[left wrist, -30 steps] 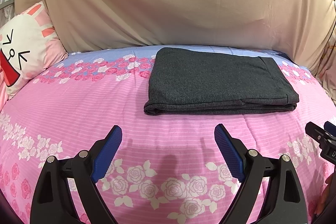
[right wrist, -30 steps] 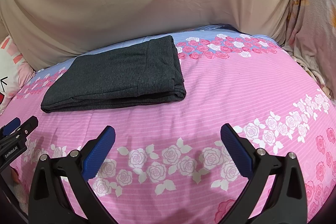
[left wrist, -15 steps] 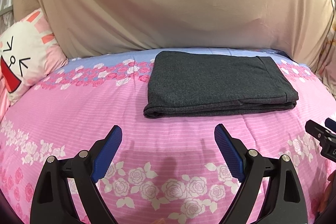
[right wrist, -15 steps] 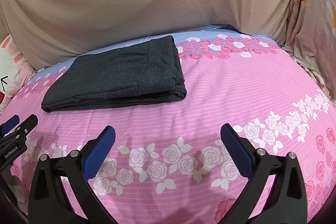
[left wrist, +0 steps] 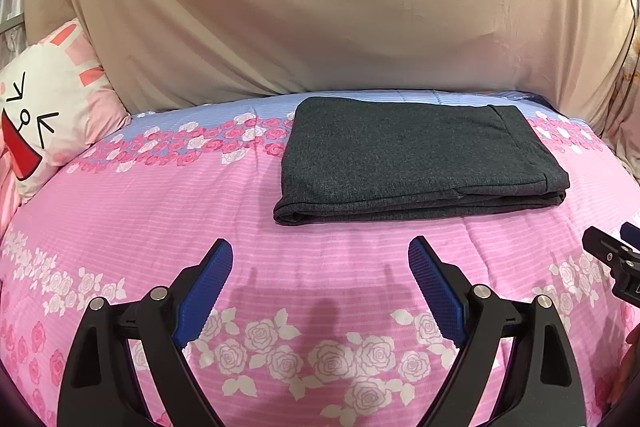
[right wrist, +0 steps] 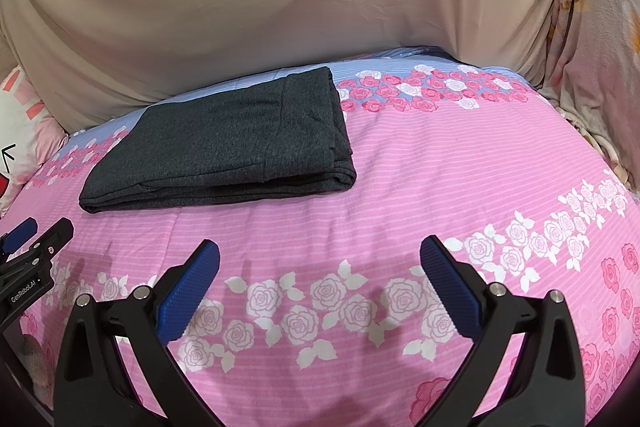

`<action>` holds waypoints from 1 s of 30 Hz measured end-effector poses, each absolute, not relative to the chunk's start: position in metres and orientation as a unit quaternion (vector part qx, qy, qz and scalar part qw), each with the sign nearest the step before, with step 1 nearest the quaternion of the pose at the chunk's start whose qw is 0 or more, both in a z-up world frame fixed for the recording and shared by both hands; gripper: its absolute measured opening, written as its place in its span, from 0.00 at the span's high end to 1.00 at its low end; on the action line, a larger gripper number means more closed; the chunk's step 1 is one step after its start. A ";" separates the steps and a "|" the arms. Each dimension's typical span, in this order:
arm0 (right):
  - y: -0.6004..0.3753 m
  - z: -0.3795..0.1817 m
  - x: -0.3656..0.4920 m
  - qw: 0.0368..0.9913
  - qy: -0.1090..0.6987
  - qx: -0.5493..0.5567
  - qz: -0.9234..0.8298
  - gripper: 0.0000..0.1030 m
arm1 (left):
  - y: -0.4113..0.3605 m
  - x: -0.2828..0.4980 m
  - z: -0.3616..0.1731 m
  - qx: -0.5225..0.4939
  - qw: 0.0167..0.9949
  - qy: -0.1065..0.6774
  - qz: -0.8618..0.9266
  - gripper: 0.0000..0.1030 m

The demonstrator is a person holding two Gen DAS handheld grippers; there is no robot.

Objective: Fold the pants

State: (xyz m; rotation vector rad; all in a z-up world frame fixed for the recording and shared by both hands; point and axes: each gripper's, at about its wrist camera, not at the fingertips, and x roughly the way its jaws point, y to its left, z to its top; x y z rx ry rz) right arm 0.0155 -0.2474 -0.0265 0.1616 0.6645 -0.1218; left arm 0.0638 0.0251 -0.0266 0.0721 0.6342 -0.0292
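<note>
Two grippers hung over the pink floral bedspread point(left wrist: 168, 227), both spread wide and holding nothing. The left gripper point(left wrist: 320, 265) had its blue pads point(left wrist: 206, 291) well apart, with only printed roses showing in the gap between them; the right gripper point(right wrist: 320, 267) was open to much the same width over bare quilt. Each tool's tip showed at the edge of the other's view, so the pair sat side by side.

The pants point(left wrist: 412, 155), dark grey, lay ahead of both sets of jaws and well clear of them, not touched by either. From the left tool they sat forward and slightly toward its right finger; from the right tool they lay forward and off beyond its left finger point(right wrist: 188, 291). They were already a compact rectangle of several stacked layers, edges fairly flush, resting near the tan sheet point(left wrist: 320, 7) draped at the back. A cartoon pillow point(left wrist: 44, 115) sat far off past the left finger of the left tool.

Judging from that tidy stack and the empty jaws, the folding looked finished, and the step in hand was probably the pull-back. To do it well, both tools should be kept high and open, drawn straight away from the bundle, without dragging the quilt, since a tug on the quilt could skew the layers.
</note>
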 end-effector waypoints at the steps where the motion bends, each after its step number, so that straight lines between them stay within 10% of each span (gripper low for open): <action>1: -0.247 -0.027 0.015 0.940 0.326 0.079 -0.060 0.05 | 0.025 0.064 -0.027 0.035 0.949 0.312 -0.014 0.16; 30: -0.246 -0.029 0.017 0.938 0.332 0.075 -0.064 0.05 | 0.012 0.060 -0.029 0.056 0.947 0.316 -0.013 0.11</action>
